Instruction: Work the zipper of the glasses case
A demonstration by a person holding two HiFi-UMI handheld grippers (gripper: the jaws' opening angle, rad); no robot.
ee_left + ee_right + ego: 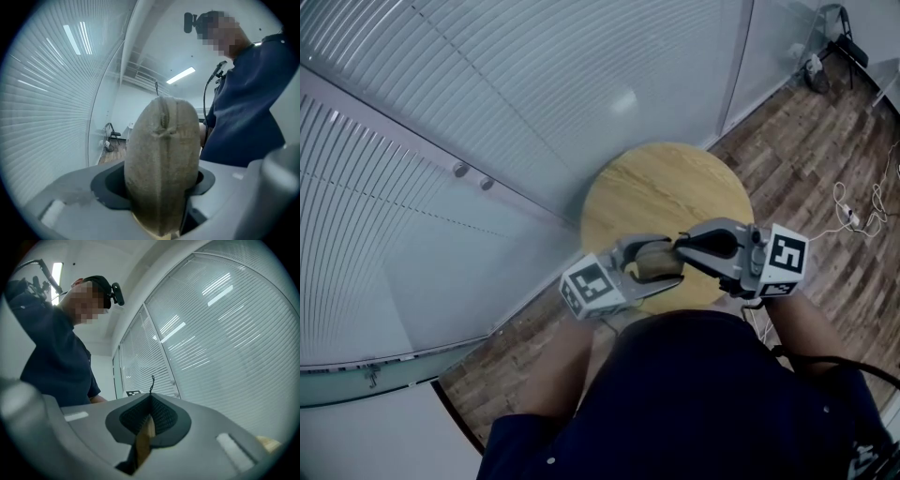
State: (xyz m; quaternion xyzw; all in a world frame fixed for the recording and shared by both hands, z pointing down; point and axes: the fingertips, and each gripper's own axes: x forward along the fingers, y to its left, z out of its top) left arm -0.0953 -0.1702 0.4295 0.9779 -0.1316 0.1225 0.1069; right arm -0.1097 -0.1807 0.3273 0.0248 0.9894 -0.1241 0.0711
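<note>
A beige fabric glasses case [654, 261] is held in the air over the near edge of a round wooden table [666, 187]. My left gripper [649, 274] is shut on the case. In the left gripper view the case [161, 154] stands on end between the jaws, with its seam facing the camera. My right gripper [681, 246] meets the case's right end from the right. In the right gripper view its jaws are shut [150, 416] on a thin tan zipper pull [144, 441]. A thin black cord [152, 382] pokes out past the tips.
A curved glass wall with blinds [487, 112] runs behind and left of the table, with two round knobs [461, 170]. Wood-plank floor [806, 141] lies to the right, with white cables [855, 217] on it and a dark chair [836, 42] at the far right.
</note>
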